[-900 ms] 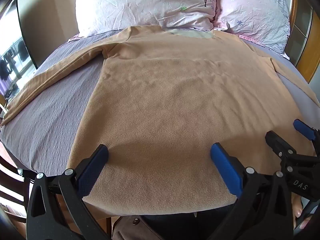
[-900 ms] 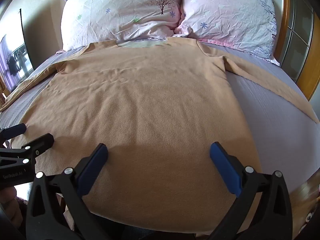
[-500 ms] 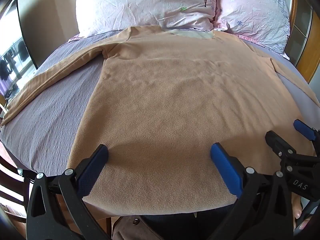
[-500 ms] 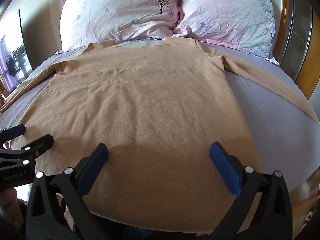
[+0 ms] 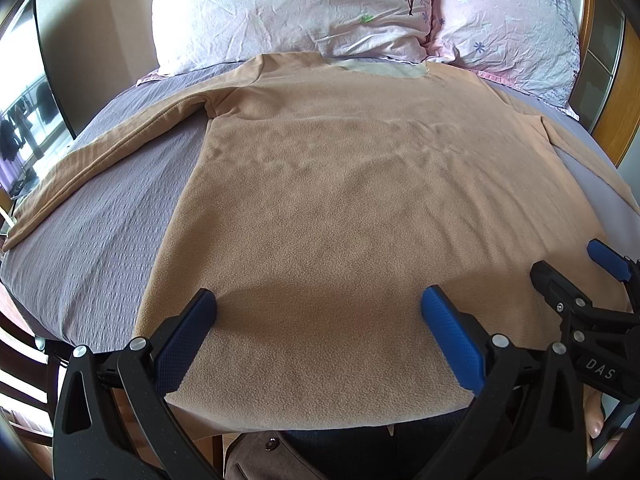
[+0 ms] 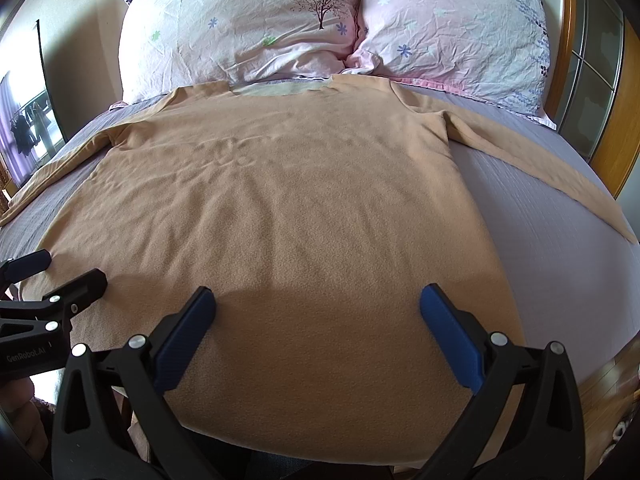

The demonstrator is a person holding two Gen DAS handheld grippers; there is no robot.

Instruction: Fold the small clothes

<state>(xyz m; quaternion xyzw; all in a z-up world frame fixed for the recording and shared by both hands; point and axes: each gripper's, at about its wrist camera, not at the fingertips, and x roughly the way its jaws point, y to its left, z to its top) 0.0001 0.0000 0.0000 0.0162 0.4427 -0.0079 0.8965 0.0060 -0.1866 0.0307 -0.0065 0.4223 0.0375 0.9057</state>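
A tan long-sleeved fleece shirt [image 5: 352,200] lies flat on a grey bedspread [image 5: 92,232], collar toward the pillows, both sleeves spread out sideways; it also shows in the right wrist view [image 6: 280,208]. My left gripper [image 5: 318,304] is open and empty, hovering over the shirt's hem on its left half. My right gripper [image 6: 318,304] is open and empty over the hem's right half. Each gripper also shows at the edge of the other's view: the right one [image 5: 572,268] and the left one [image 6: 68,268].
Two floral pink pillows [image 6: 248,28] [image 6: 452,28] lie against the head of the bed. A wooden frame with glass panels [image 6: 592,80] stands at the right. The bedspread's near edge drops off just below the hem. A window is at the far left [image 5: 24,128].
Both grippers have shifted very slightly; the view in each is almost unchanged. The shirt has not moved.
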